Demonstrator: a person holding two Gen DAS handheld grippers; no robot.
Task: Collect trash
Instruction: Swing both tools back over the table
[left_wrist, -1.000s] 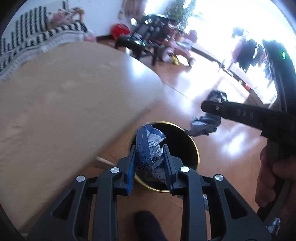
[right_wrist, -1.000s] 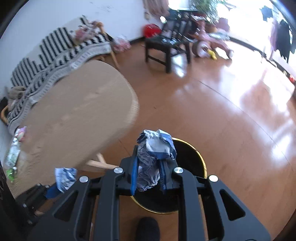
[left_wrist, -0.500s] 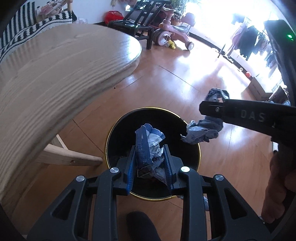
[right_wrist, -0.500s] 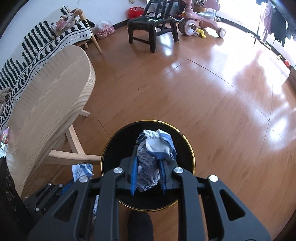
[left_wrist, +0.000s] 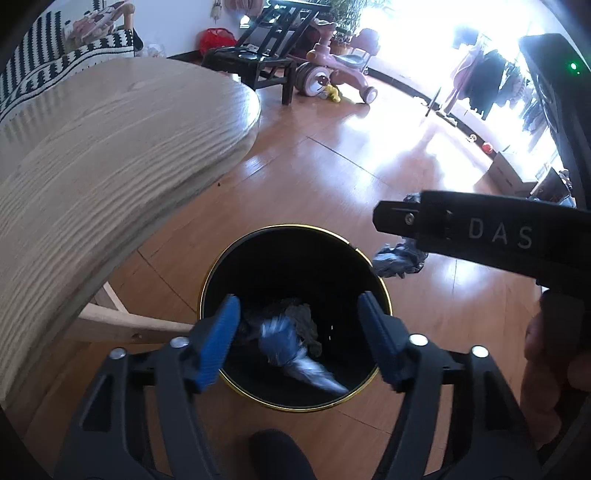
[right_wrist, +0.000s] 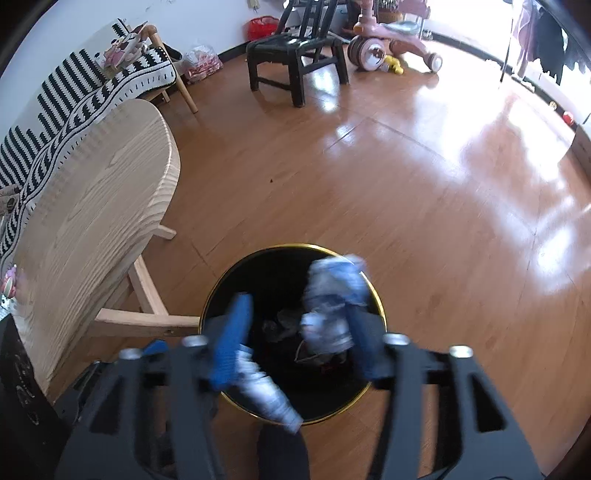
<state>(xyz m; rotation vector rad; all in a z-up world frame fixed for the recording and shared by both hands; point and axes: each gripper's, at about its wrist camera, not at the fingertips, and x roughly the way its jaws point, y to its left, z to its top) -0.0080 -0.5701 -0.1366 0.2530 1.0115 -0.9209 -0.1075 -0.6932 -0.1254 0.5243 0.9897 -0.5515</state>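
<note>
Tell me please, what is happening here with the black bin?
A person holds two tongs over a black bin with a gold rim, standing on the wooden floor beside a wooden table. The left tongs have just been opening, and their crumpled wrapper is falling blurred into the bin. The right tongs have just been opening too; a crumpled blue and white wrapper lies against one finger, above the bin, apparently released.
</note>
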